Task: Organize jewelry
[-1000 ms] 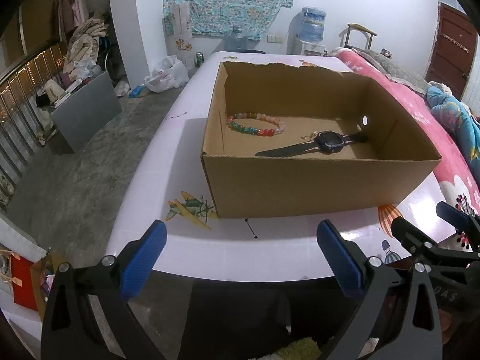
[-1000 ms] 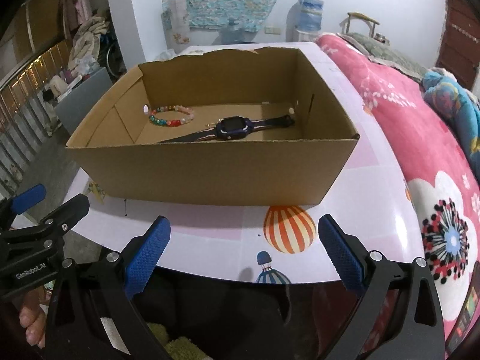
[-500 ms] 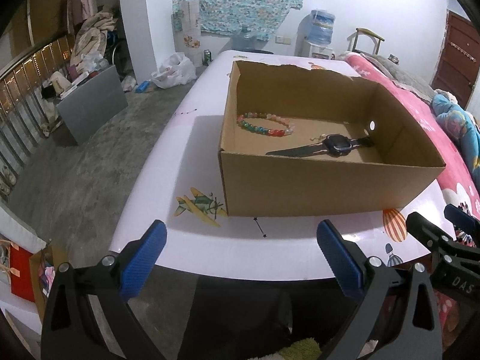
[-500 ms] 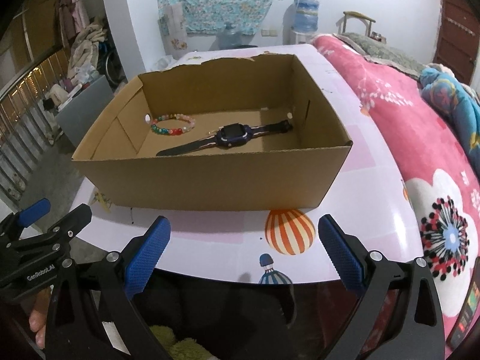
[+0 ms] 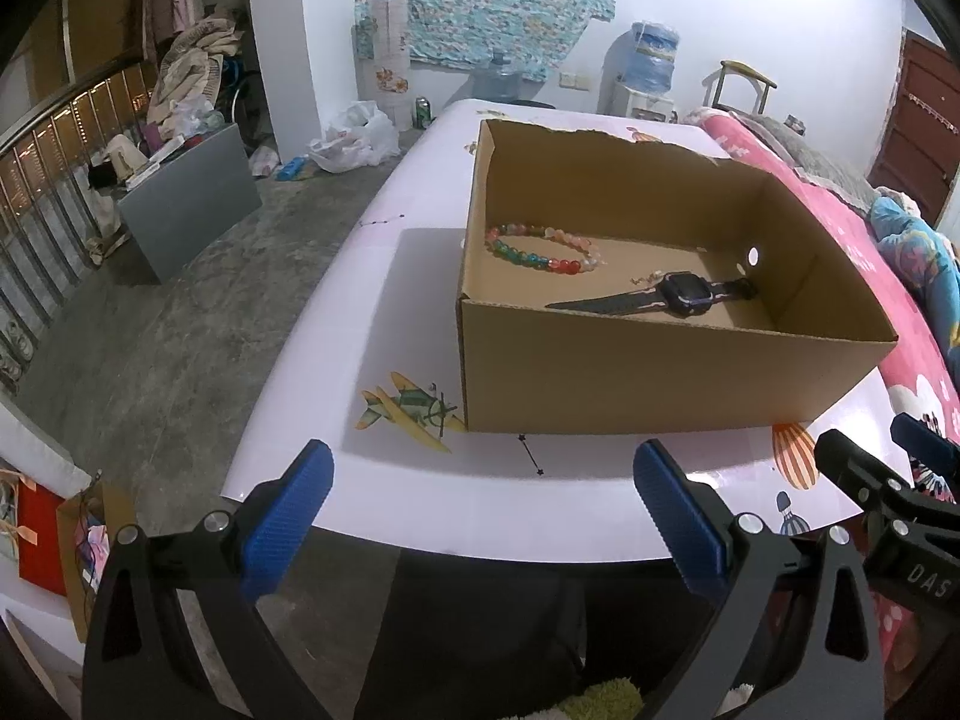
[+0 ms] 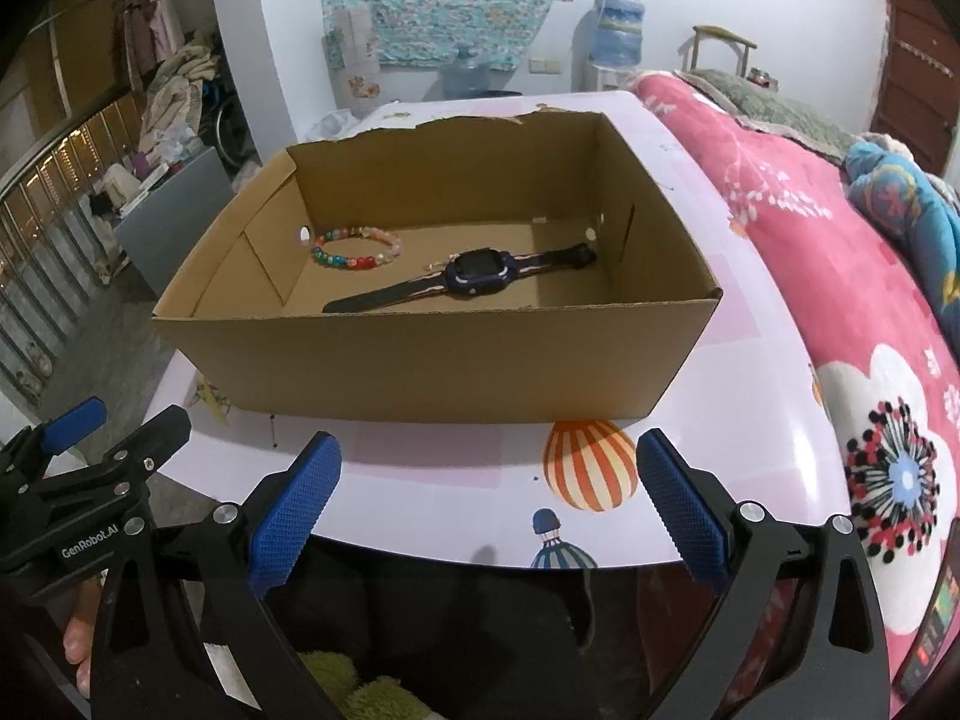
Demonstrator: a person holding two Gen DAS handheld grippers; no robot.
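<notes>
Both grippers, left [image 5: 483, 525] and right [image 6: 489, 519], empty with fingers spread wide. Beaded bracelet [image 6: 355, 248]: probably light, floppy, slippery; best pinched across one strand. Watch [image 6: 480, 271]: stiffer, best taken at the case.

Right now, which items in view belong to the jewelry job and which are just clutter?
Job:
- bead bracelet, in the box
- watch, in the box
- cardboard box
- left gripper and right gripper, both open

Clutter:
- pink blanket
- water jug
- plastic bag
</notes>
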